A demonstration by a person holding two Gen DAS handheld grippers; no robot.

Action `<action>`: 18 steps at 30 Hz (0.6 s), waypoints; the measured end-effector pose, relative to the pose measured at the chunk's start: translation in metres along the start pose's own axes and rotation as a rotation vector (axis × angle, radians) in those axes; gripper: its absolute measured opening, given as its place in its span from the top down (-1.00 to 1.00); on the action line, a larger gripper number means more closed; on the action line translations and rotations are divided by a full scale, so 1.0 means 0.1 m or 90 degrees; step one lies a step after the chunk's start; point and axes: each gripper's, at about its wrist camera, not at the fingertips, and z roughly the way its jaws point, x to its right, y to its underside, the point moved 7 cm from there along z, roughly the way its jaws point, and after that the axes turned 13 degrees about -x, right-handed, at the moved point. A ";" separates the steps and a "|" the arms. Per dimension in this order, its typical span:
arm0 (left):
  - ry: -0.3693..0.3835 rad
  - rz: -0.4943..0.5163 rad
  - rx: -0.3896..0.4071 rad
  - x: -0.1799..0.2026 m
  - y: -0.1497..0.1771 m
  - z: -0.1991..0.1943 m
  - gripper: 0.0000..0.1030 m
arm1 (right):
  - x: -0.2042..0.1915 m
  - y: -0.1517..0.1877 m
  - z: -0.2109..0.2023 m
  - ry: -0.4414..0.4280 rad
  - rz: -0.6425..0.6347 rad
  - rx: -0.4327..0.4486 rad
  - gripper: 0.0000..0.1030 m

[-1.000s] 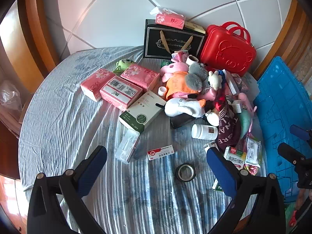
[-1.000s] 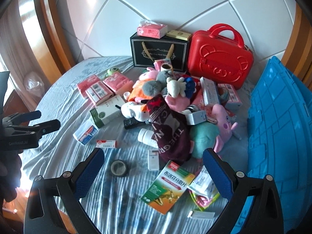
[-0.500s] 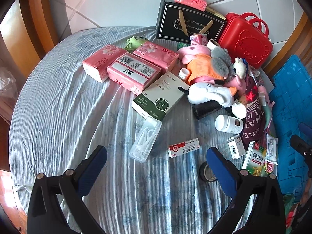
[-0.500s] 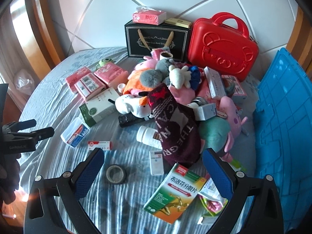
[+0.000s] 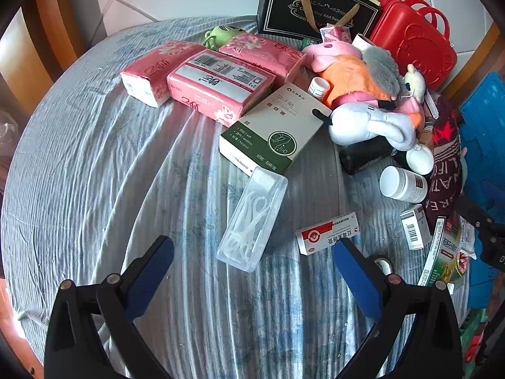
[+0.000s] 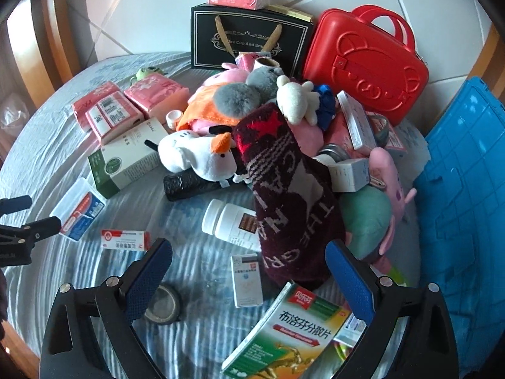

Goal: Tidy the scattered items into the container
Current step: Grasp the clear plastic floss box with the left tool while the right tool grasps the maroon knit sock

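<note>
Floss case (image 5: 252,219) nearer left tool (image 5: 252,259), jaws spread

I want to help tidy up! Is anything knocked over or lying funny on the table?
Yes. The white plastic pill bottle lies on its side beside the dark red knitted sock, and the green-and-orange medicine box is tilted, propped up on one edge. The soft toys are heaped in a jumbled pile. Nothing looks spilled or broken.

tablecloth (image 5: 94,173): wrinkled cloth | floss case (image 5: 252,221): clear plastic | suitcase (image 6: 363,63): glossy red plastic | sock (image 6: 284,189): knit
</note>
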 end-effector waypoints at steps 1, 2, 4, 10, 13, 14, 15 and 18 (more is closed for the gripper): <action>0.002 0.000 0.002 0.00 -0.01 0.03 -0.99 | 0.00 -0.01 0.06 0.012 -0.006 0.000 -0.92; 0.003 -0.001 0.001 0.00 -0.01 0.06 -0.99 | 0.01 -0.02 0.11 0.028 -0.013 0.001 -0.91; 0.007 -0.004 -0.001 -0.01 -0.02 0.13 -0.99 | 0.03 -0.04 0.19 0.045 -0.020 -0.001 -0.90; 0.011 -0.009 -0.021 -0.05 -0.02 0.36 -0.95 | 0.12 -0.12 0.45 0.077 -0.024 -0.019 -0.89; 0.006 -0.003 -0.028 -0.05 -0.03 0.44 -0.94 | 0.14 -0.15 0.56 0.090 -0.027 -0.026 -0.90; 0.005 -0.001 -0.028 -0.05 -0.04 0.46 -0.94 | 0.14 -0.16 0.59 0.093 -0.027 -0.029 -0.90; 0.004 0.000 -0.029 -0.05 -0.05 0.48 -0.94 | 0.14 -0.16 0.63 0.096 -0.029 -0.032 -0.89; -0.003 0.000 -0.034 -0.07 -0.07 0.55 -0.87 | 0.15 -0.18 0.74 0.093 -0.025 -0.046 -0.84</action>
